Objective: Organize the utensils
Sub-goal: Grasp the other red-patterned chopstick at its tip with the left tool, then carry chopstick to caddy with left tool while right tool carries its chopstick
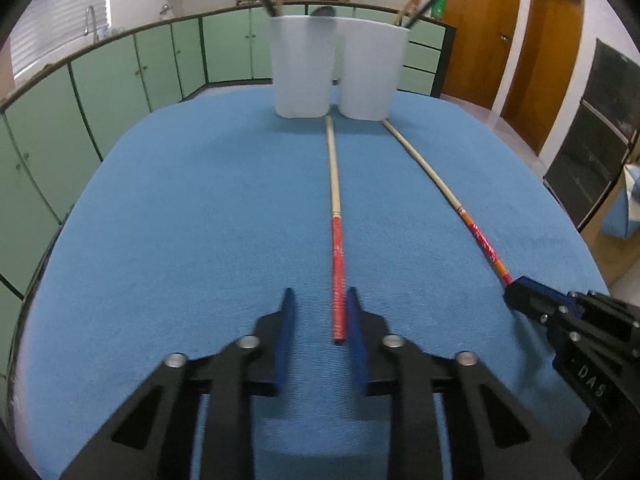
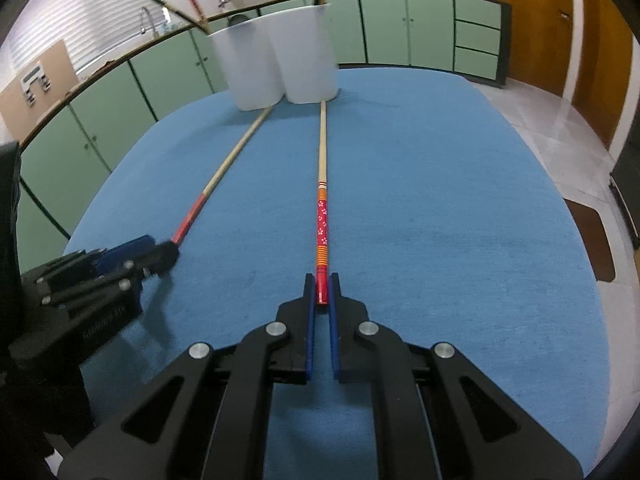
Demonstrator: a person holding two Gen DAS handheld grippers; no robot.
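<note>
Two red-handled wooden chopsticks lie on the blue tablecloth, tips toward two white cups. The left chopstick (image 1: 335,216) has its red end between the fingers of my open left gripper (image 1: 319,300), close to the right finger. The right chopstick (image 2: 321,208), with a flower pattern, has its red end gripped between the fingers of my right gripper (image 2: 321,280). The left cup (image 1: 302,66) and right cup (image 1: 374,70) each hold several chopsticks. In the right wrist view the left gripper (image 2: 160,254) sits at the left chopstick (image 2: 224,168).
The blue tablecloth (image 1: 180,220) covers a rounded table. Green cabinets (image 1: 100,80) and a counter run behind it. Wooden doors (image 1: 488,28) and a dark oven (image 1: 592,140) stand to the right. A brown floor mat (image 2: 588,236) lies right of the table.
</note>
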